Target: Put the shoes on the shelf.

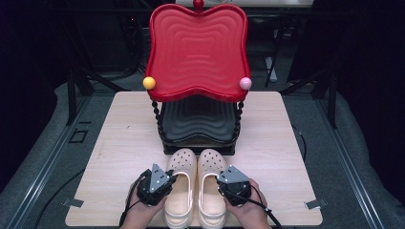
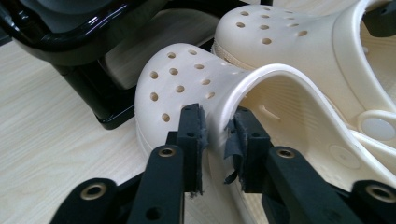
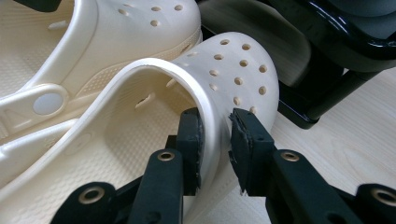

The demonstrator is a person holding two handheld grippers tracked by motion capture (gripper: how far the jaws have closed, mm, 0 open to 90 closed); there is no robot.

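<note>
Left gripper (image 2: 217,135) and right gripper (image 3: 215,135) each pinch a cream perforated foam clog's (image 2: 187,84) outer side wall between their jaws; light, pliable, likely to flex

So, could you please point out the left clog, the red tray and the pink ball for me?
left clog (image 1: 182,164), high view, on its perforated toe.
red tray (image 1: 197,47), high view, on its ridged centre.
pink ball (image 1: 245,83), high view, on its middle.

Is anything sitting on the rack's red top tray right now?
No. In the high view the red tray is bare, and both clogs, left and right, sit on the table.
</note>
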